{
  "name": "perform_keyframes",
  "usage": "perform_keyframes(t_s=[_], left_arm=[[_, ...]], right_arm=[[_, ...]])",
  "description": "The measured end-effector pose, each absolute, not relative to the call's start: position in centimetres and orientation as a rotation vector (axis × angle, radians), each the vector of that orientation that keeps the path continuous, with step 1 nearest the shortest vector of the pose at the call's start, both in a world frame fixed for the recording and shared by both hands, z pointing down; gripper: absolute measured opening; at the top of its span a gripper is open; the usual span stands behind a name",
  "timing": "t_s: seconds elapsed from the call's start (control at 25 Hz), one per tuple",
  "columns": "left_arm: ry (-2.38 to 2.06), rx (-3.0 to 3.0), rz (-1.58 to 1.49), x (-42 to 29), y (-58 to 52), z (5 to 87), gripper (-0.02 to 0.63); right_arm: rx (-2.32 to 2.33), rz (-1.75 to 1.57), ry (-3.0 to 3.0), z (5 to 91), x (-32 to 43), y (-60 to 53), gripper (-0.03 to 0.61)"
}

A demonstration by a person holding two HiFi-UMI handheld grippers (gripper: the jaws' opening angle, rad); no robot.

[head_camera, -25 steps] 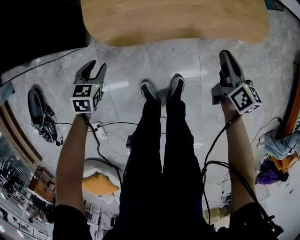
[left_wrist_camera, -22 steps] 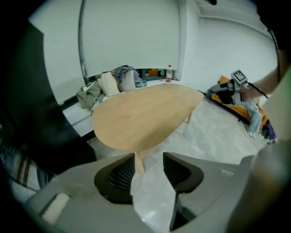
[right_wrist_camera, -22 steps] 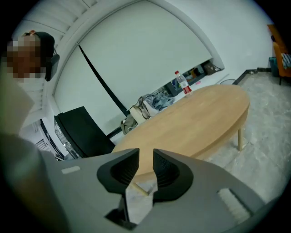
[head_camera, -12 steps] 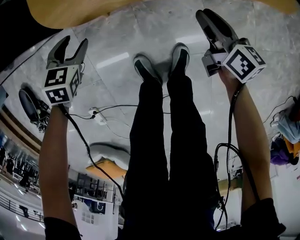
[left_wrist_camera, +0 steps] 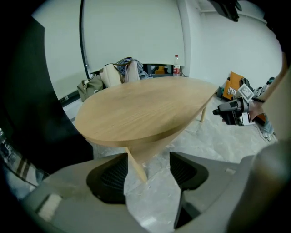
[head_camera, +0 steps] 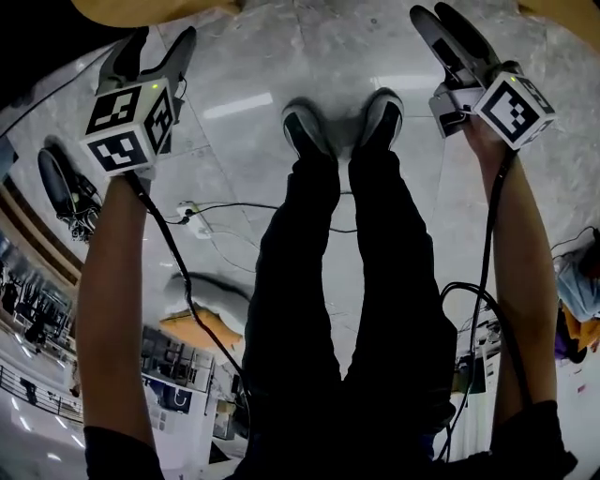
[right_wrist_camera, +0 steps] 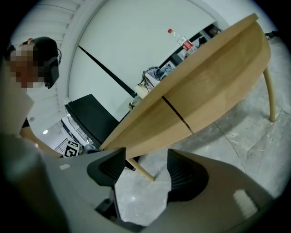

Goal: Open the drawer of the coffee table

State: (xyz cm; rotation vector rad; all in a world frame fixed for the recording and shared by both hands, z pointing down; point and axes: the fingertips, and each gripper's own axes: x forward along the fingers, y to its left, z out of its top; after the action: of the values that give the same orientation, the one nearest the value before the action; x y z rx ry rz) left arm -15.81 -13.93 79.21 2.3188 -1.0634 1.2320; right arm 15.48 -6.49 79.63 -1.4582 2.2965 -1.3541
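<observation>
The coffee table is a light wooden oval; only strips of its top [head_camera: 141,7] show at the head view's upper edge. In the left gripper view its top [left_wrist_camera: 141,109] lies just ahead, with a slanted leg [left_wrist_camera: 136,166] seen between the jaws. The right gripper view shows its side band [right_wrist_camera: 213,91], split by a dark seam [right_wrist_camera: 175,111]; I cannot tell which panel is the drawer. My left gripper [head_camera: 150,52] [left_wrist_camera: 148,175] and right gripper [head_camera: 450,33] [right_wrist_camera: 143,175] are both short of the table, jaws opening, with nothing between them.
My legs and shoes [head_camera: 309,131] stand on the grey marble floor between the grippers. Cables [head_camera: 202,225] trail on the floor at left. A bottle [left_wrist_camera: 176,66] and bags [left_wrist_camera: 120,70] lie beyond the table, a black tool [left_wrist_camera: 232,109] at right. Another person [right_wrist_camera: 27,68] stands at left.
Both grippers have moved up the head view toward the table. Their jaws have spread, the right from nearly shut. The table has slid mostly out of the head view's top.
</observation>
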Motion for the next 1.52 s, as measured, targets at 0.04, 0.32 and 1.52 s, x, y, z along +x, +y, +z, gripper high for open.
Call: perform_keyframes(t_s=[0.04,0.32,1.52], left_arm=[[-1.082,2.309,1.218,-16.0,-14.3,79.6,0.302],[-1.117,2.345,1.156,-15.5,-16.2,81.1,0.328],[-1.034,2.440,1.160,-13.7,-15.3,83.2,0.337]], right_arm=[[-1.454,-1.366,2.301,80.4,15.4,-6.7,0.290],[-1.400,-1.361,2.284,84.1,15.8,-9.3,0.304],[-1.065,-1.185,2.312,85.0,14.8,-11.6,0.374]])
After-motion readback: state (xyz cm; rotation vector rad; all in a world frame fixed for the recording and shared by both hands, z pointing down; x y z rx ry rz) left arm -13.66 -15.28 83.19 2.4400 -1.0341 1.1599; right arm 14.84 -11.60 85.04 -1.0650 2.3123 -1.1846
